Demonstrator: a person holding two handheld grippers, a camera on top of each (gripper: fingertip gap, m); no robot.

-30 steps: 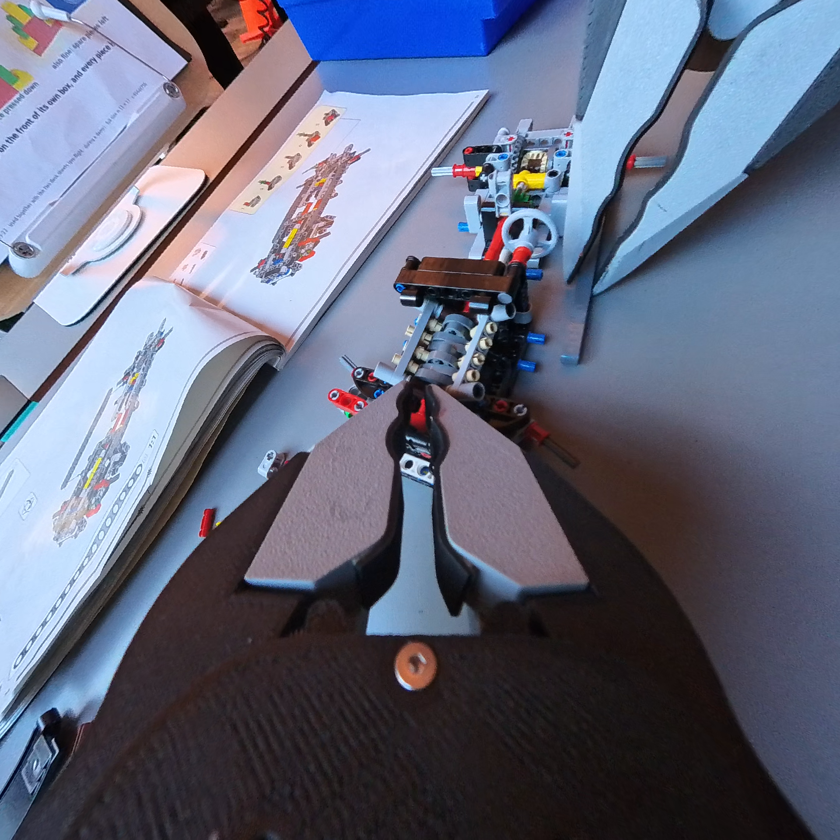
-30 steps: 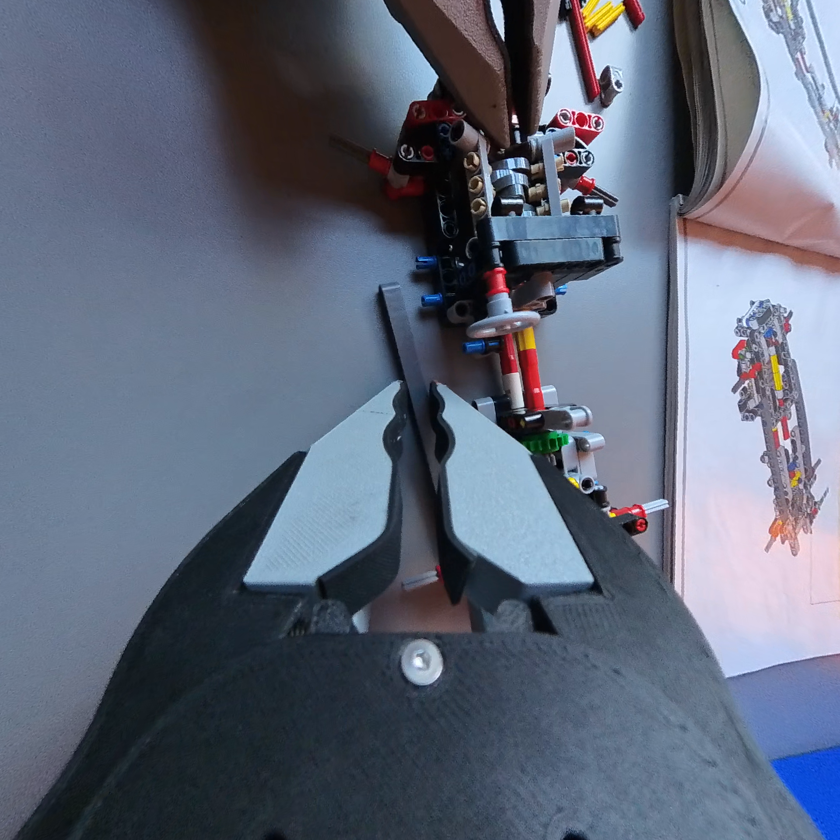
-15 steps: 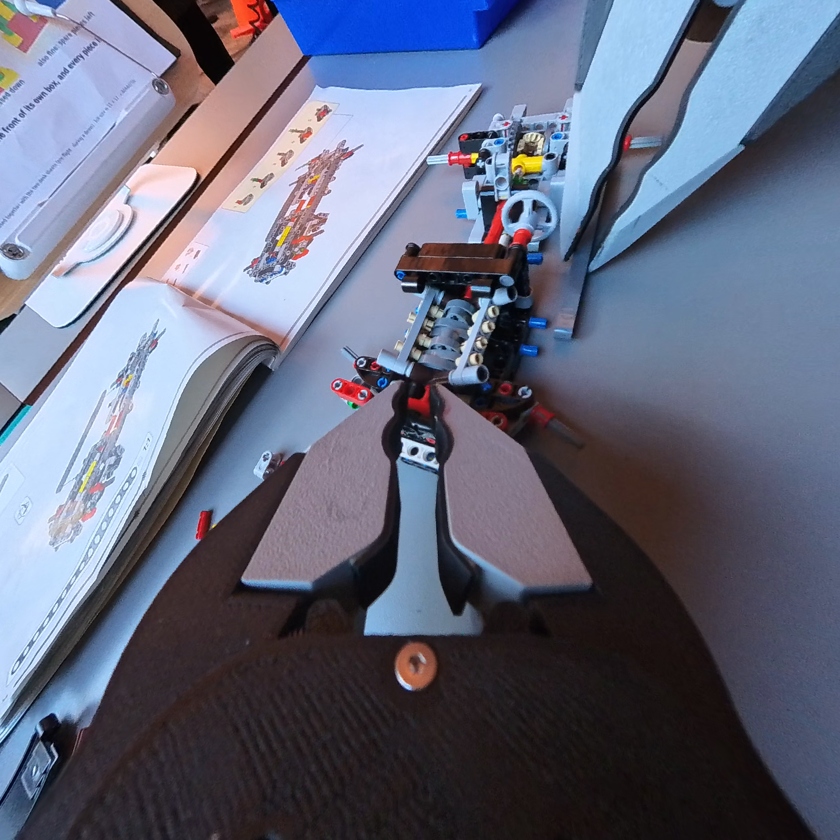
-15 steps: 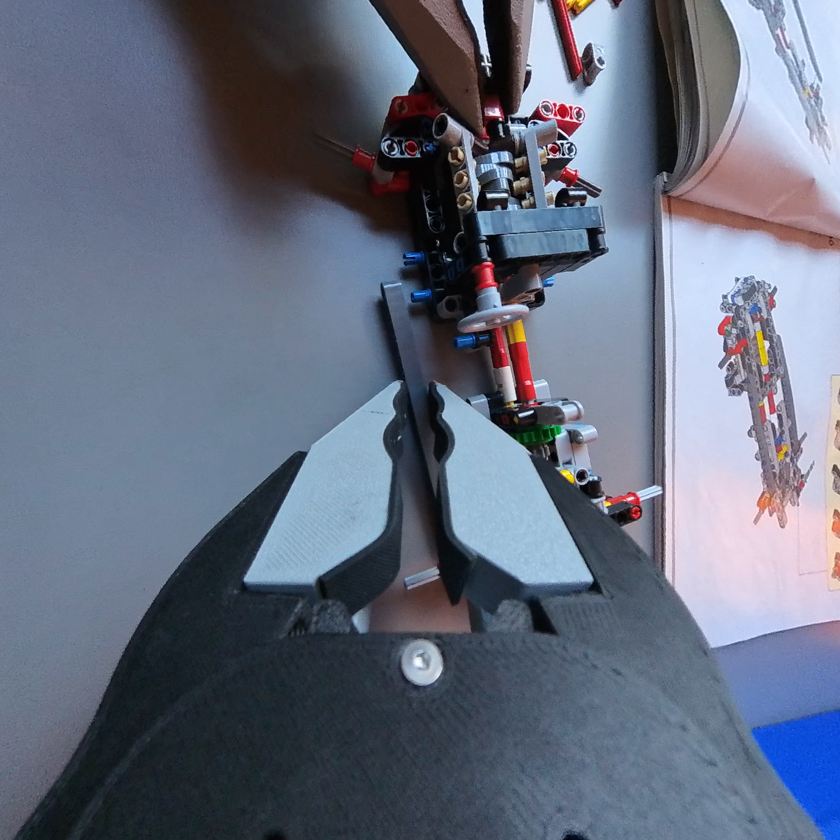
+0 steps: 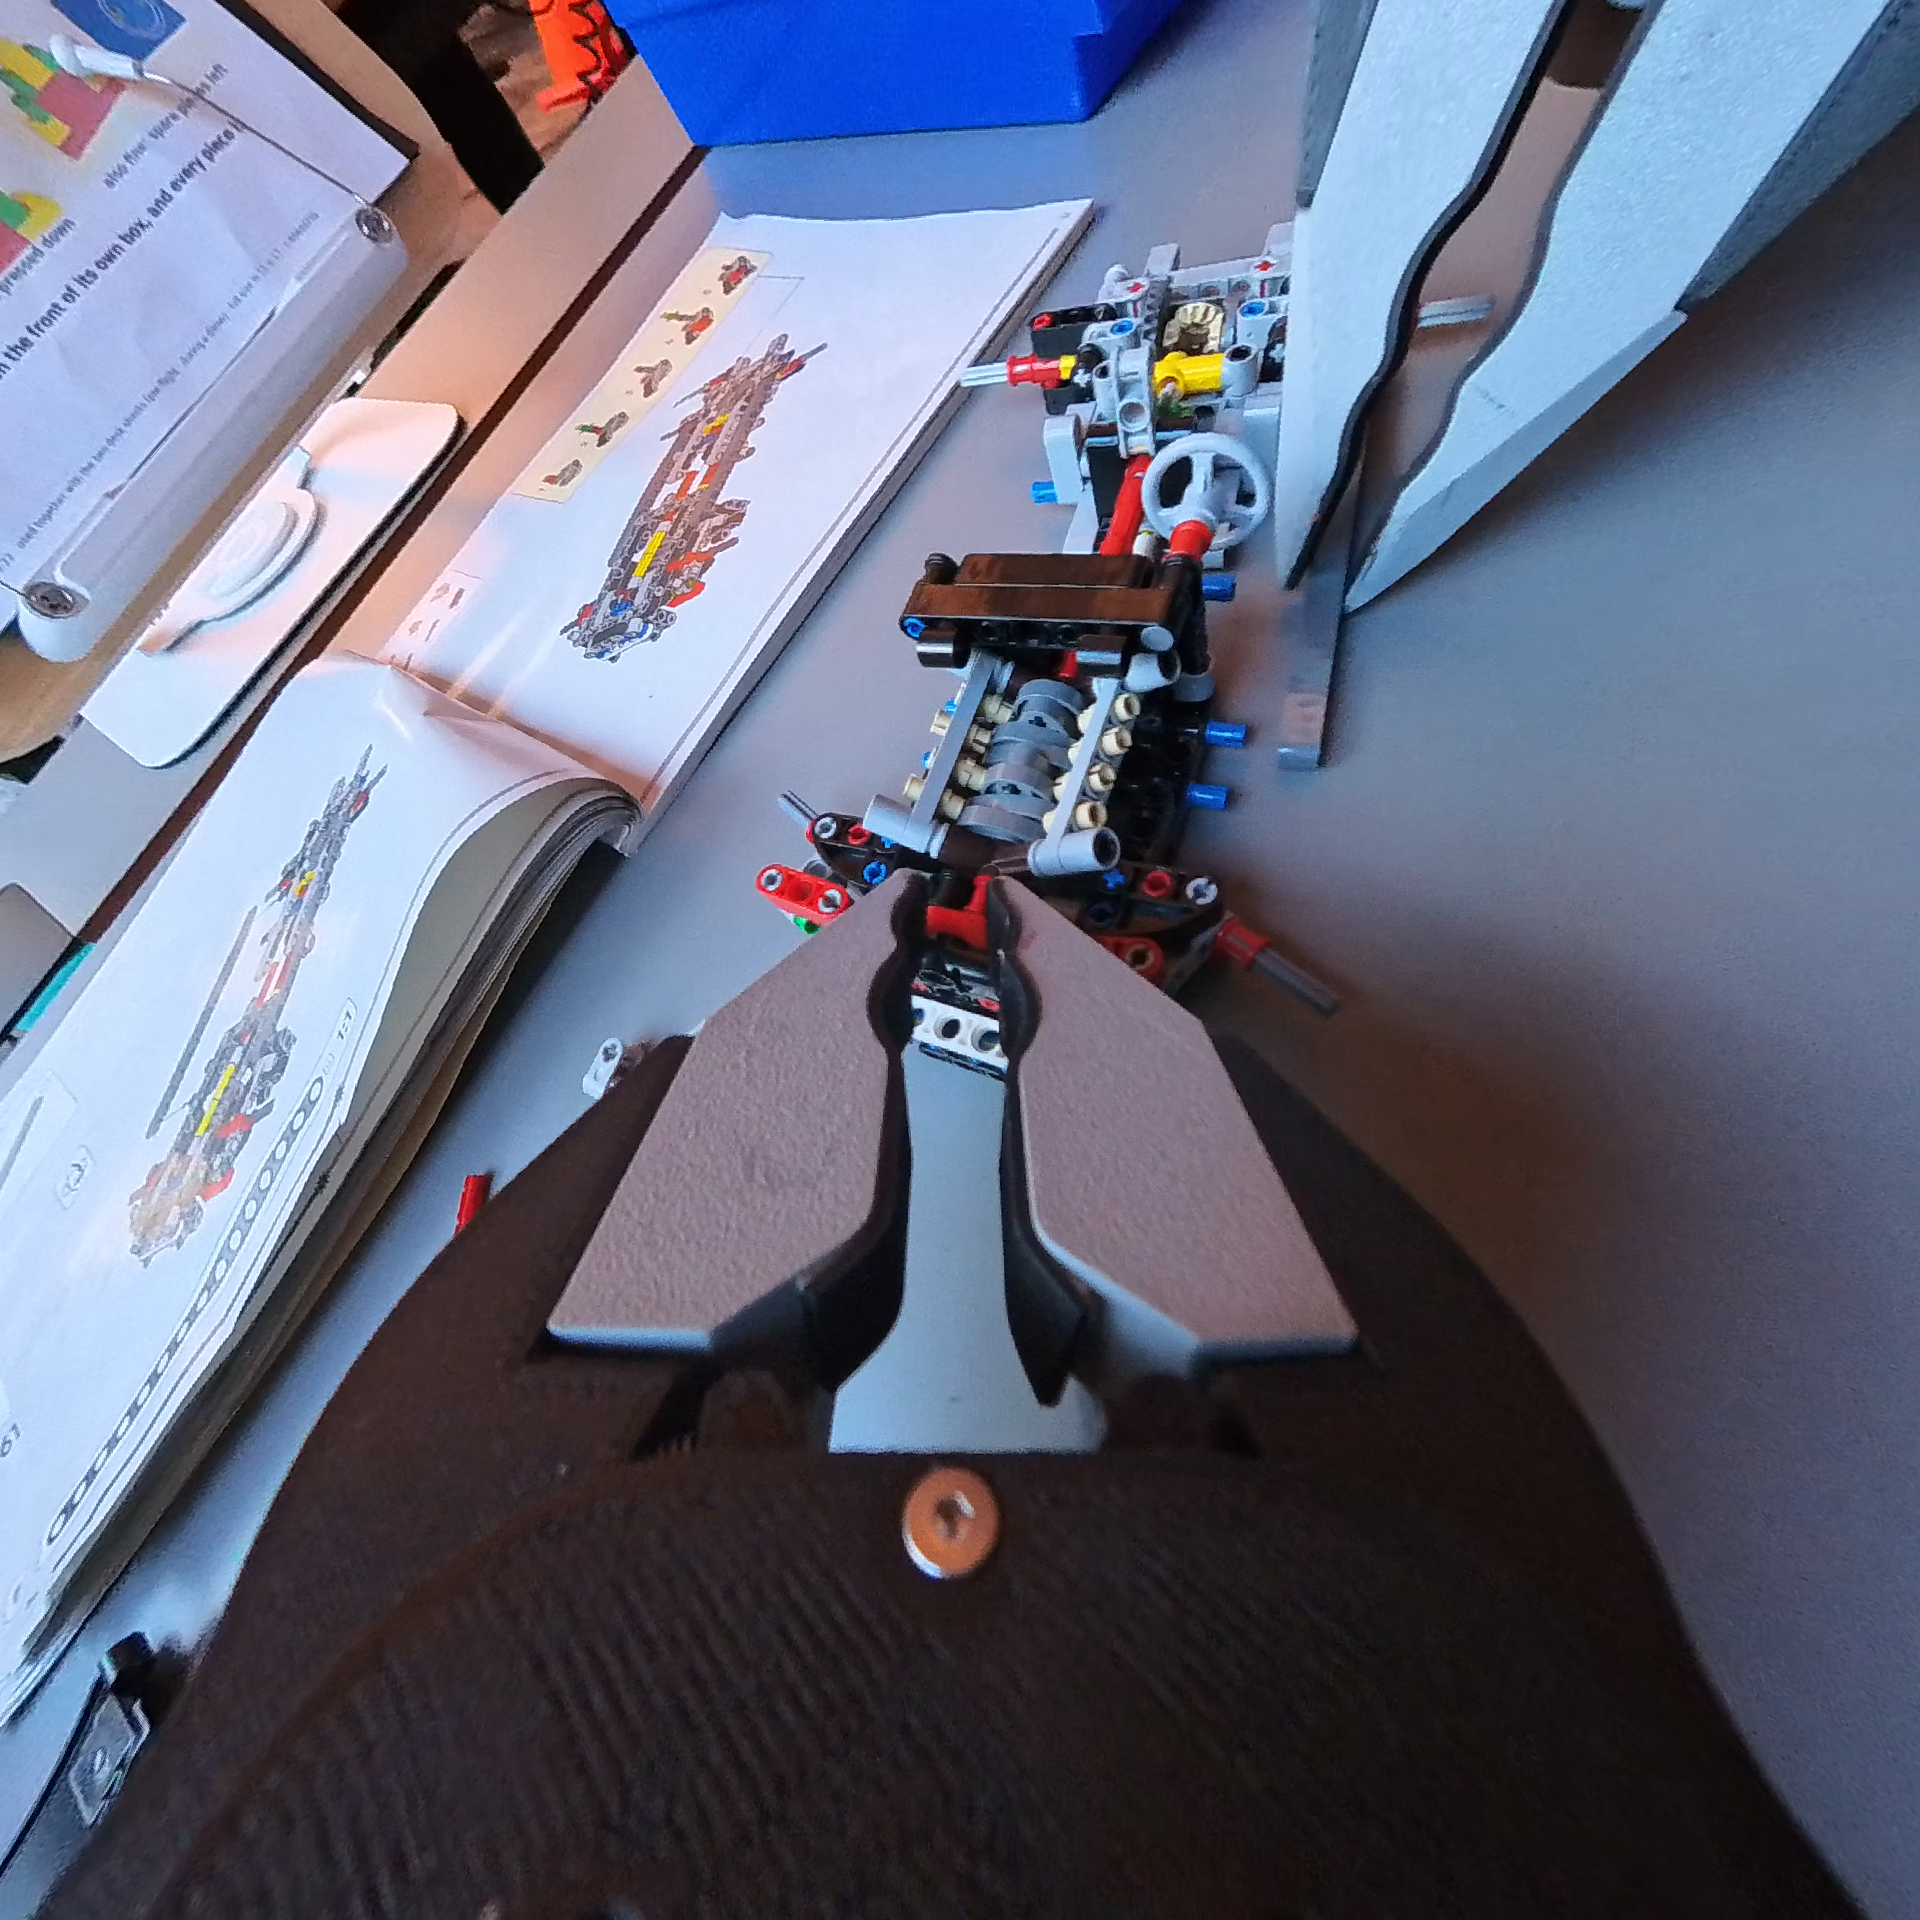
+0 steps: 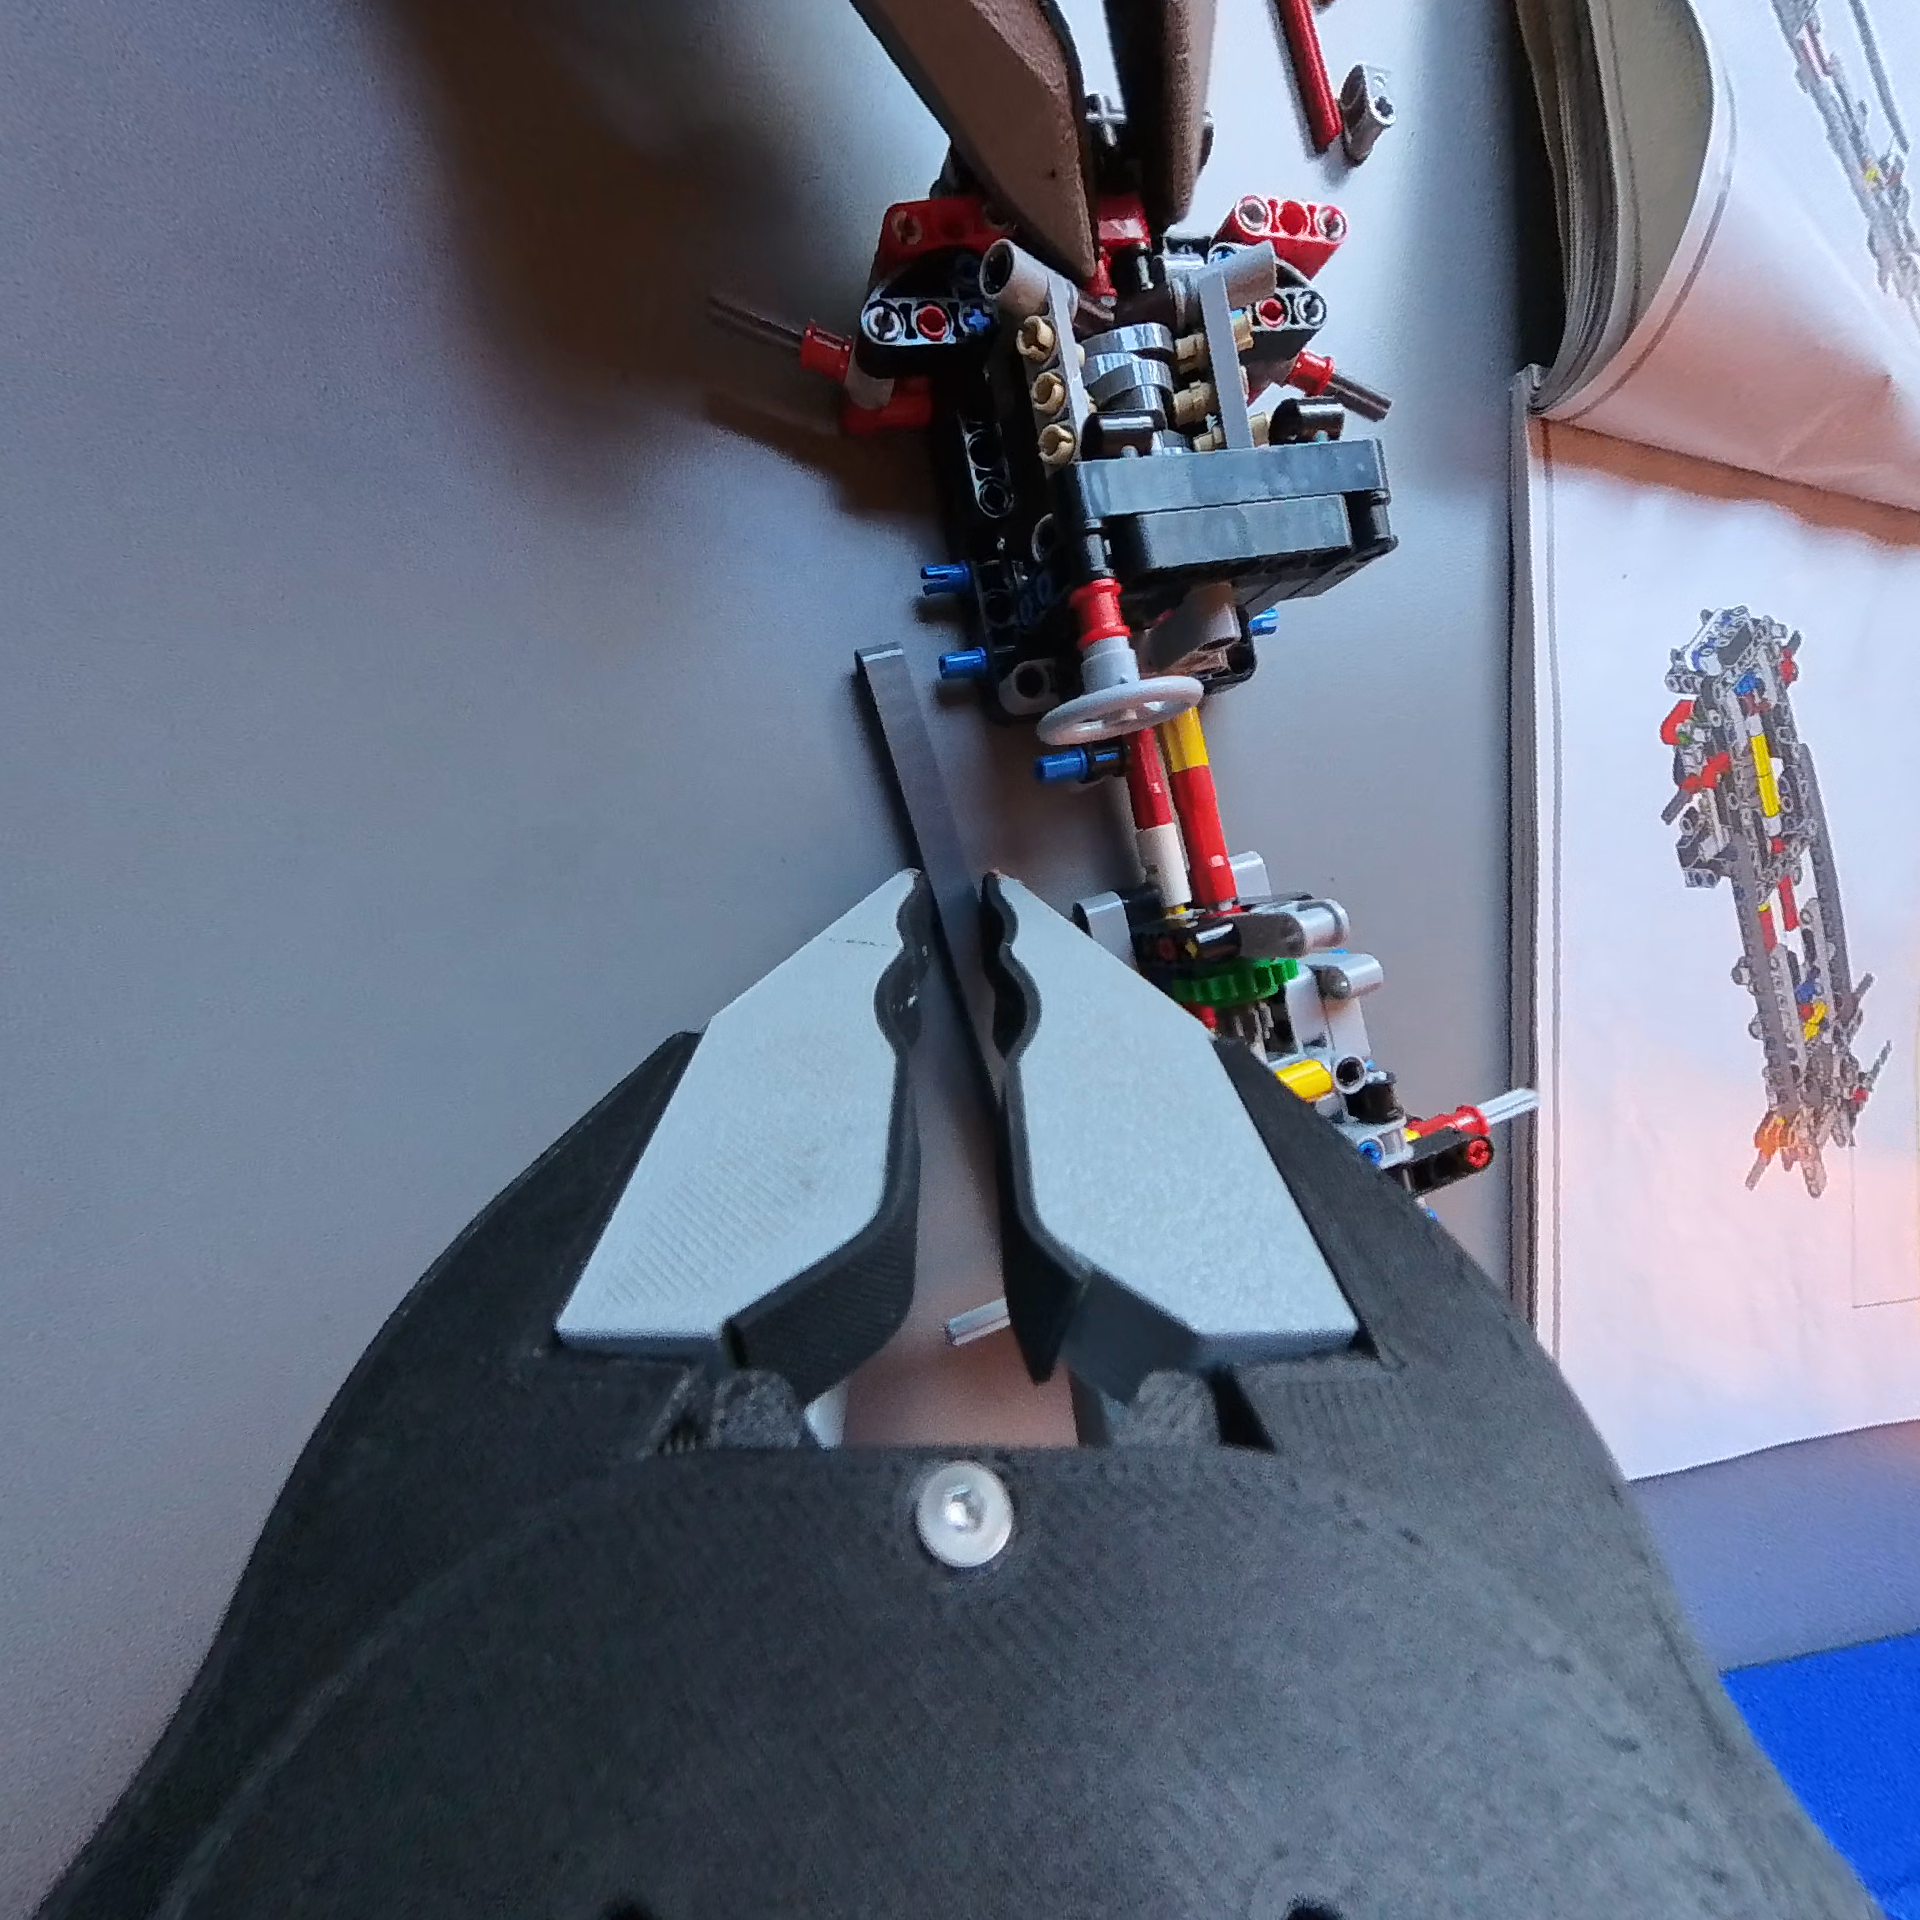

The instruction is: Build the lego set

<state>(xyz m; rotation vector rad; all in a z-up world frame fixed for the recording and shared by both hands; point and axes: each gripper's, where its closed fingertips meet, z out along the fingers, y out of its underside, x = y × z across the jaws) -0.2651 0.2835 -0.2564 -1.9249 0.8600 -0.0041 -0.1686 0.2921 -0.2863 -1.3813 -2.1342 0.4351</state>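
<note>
Left gripper (image 5: 954, 914) parted slightly, fingertips straddling a red piece at the near end of the brick-built chassis (image 5: 1049, 748); pad contact unclear. Right gripper (image 6: 951, 914) pinching a long grey beam (image 6: 904, 748), lying just beside the chassis. Grey tabletop (image 5: 1610, 935). Open instruction booklet (image 5: 436, 831) alongside; blue bin (image 5: 894, 52) beyond.

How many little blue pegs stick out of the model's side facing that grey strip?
3: one blue peg beside the steering wheel, two more further along the black frame, all toward the grey strip. Others may be hidden.
</note>
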